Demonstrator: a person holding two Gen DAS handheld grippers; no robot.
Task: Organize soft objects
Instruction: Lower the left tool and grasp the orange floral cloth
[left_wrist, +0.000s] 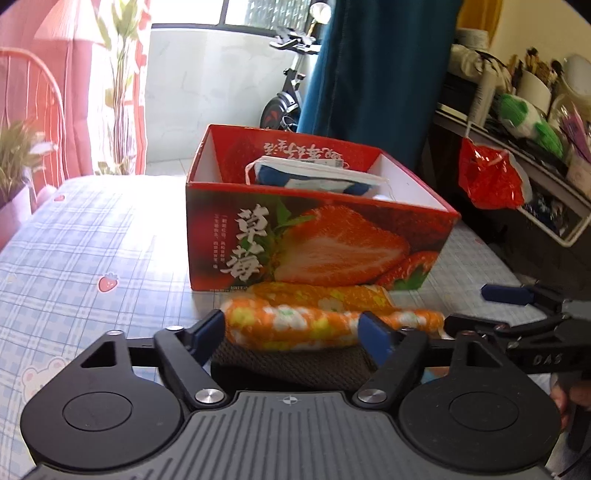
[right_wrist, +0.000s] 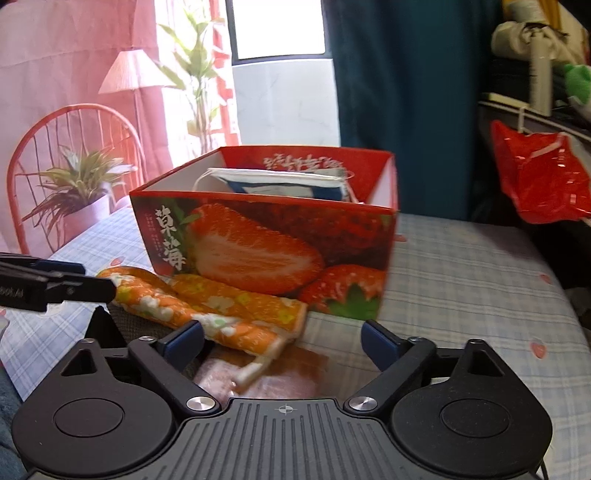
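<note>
One box, one folded cloth, two grippers on a checked table.

Left wrist view: the left gripper (left_wrist: 291, 332) stands wide around the orange flowery cloth (left_wrist: 325, 321), pads not clearly pressing; the cloth lies just before the red box (left_wrist: 317, 243), marked "草莓". Right wrist view: the right gripper (right_wrist: 282, 341) is open, holding nothing, its left finger beside the cloth (right_wrist: 207, 306); one box (right_wrist: 266, 240) holds something blue and white.

The folded cloth (left_wrist: 325, 321) is orange with yellow, white and green flowers. The box (left_wrist: 310, 240) is red, white inside, printed with cut strawberries and white characters; a blue-and-white item (left_wrist: 314, 177) lies in it. The desk (left_wrist: 92, 251) wears pale blue plaid with small red strawberries. Black tongs (left_wrist: 291, 332) carry blue pads (left_wrist: 373, 332).
</note>
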